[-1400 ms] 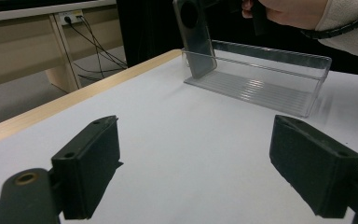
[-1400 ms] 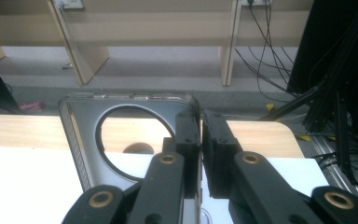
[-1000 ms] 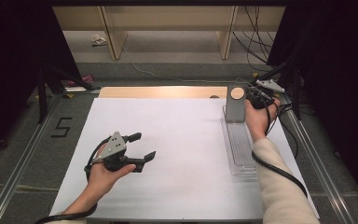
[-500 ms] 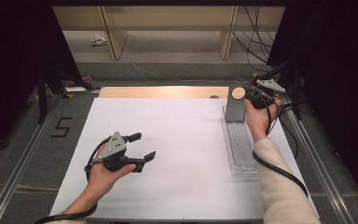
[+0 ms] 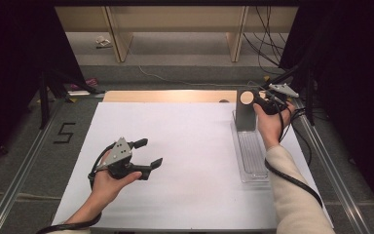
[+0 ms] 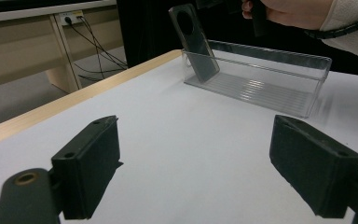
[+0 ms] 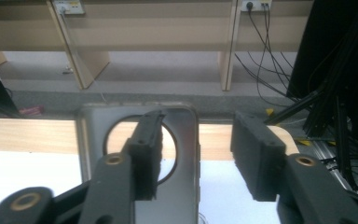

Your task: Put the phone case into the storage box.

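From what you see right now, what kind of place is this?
Probably a lab recording bench: a white table framed by black curtains, hand-held tongs trailing a cable, and a floor mark "5".

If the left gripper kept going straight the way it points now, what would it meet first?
Probably the clear tray with the phone leaning at its far end. The left gripper is open, with only bare white table between; depth is hard to judge.

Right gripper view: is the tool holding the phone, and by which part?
Nothing is held. The right tool is open, jaws apart at the upright phone's top edge. The left tool is open too.
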`<state>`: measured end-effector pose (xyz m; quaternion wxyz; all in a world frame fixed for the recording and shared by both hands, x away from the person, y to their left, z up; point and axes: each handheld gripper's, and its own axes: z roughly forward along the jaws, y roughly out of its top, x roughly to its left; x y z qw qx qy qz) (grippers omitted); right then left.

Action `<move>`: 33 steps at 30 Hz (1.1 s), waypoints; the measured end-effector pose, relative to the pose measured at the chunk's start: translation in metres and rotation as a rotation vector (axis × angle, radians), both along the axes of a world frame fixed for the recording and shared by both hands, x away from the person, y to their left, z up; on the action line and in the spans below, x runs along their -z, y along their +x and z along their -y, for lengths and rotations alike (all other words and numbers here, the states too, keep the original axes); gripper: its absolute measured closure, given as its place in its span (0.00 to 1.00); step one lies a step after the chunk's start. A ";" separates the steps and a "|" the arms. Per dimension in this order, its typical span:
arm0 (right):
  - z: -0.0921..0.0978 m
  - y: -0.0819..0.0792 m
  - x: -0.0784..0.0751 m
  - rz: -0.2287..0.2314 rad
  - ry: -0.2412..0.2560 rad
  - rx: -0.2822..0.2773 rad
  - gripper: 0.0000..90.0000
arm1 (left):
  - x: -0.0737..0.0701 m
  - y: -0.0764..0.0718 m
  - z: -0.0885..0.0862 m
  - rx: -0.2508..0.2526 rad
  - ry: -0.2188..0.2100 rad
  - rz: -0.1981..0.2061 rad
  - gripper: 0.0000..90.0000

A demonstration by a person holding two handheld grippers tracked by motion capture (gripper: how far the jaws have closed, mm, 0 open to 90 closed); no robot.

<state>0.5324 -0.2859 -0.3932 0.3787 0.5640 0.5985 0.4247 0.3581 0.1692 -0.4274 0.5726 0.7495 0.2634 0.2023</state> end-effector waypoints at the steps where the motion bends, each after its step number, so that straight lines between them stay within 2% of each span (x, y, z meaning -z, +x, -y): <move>1: 0.000 -0.001 -0.001 0.000 0.001 -0.004 0.57 | 0.000 0.000 0.000 0.001 0.001 0.000 0.18; 14: -0.002 -0.009 -0.009 0.001 0.011 -0.030 0.46 | 0.000 0.000 0.000 -0.001 0.002 0.000 0.18; 33: -0.002 -0.033 -0.014 -0.020 0.027 -0.124 0.28 | 0.001 0.001 0.000 -0.004 0.006 -0.003 0.18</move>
